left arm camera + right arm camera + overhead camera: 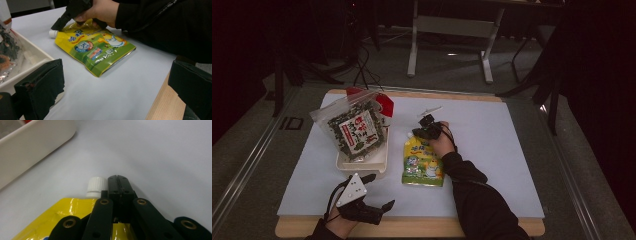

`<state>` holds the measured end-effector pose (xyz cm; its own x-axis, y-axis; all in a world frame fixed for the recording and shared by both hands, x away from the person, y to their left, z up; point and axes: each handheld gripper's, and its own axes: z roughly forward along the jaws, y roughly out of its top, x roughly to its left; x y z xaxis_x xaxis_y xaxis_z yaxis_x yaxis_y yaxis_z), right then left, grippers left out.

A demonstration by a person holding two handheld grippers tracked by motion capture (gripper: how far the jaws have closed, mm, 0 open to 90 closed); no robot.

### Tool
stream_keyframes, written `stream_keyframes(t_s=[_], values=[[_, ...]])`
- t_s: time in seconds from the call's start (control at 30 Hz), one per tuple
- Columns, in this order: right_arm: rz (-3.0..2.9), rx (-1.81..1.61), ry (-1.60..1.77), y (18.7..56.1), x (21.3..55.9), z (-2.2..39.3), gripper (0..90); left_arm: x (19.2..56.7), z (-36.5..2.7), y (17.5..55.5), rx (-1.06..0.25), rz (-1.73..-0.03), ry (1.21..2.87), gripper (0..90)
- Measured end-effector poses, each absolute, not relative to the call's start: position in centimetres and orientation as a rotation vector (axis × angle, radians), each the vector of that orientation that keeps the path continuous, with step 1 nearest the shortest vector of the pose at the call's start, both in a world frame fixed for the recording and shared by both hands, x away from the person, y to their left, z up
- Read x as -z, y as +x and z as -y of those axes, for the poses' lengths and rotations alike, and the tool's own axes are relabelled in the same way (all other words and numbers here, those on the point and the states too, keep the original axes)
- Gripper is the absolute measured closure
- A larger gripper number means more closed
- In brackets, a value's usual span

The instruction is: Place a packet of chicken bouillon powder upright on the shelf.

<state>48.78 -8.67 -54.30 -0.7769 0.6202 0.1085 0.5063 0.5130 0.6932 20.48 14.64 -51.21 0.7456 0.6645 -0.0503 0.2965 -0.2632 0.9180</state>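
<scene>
the yellow-and-green spout pouch [422,162] lay flat on the pale sheet covering the table [492,150], just right of the white tray [362,161] and apart from it. its long axis ran from the person's side toward the far edge, with the white screw cap [97,186] at the far end and the sealed bottom edge nearest the person. in the right gripper view the cap sat just beside the closed tips, slightly to their left, and the yellow shoulder of the pouch lay under the linkage. the right gripper [426,129] was over that cap end, its jaws pressed fully together with nothing visible between them; whether the tips touched the cap could not be told. any pinch on the cap or the pouch's top seam would seem to need the jaws opened first and shifted a little toward the cap.

the left gripper [374,197] waited near the table's front edge, below the tray and well apart from the pouch, its jaws spread wide and empty; its own view looked across the sheet at the pouch's bottom corner. the right hand [443,142] was plainly the nearer one. in the tray a clear zip bag of dark seaweed snacks [354,129] leaned upright.
</scene>
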Motion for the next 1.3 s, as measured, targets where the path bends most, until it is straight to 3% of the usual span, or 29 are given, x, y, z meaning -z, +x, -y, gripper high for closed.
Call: stream_keyframes(t_s=[0.77,1.3], values=[[-2.647,-1.111,0.873,43.3,54.1,9.9,89.9,51.5,-14.2,20.7,-0.414,-0.727,1.869,1.6],[-2.578,-1.073,0.853,42.0,49.9,15.1,71.0,51.9,-14.1,20.9,-0.4,-0.711,1.867,1.6]])
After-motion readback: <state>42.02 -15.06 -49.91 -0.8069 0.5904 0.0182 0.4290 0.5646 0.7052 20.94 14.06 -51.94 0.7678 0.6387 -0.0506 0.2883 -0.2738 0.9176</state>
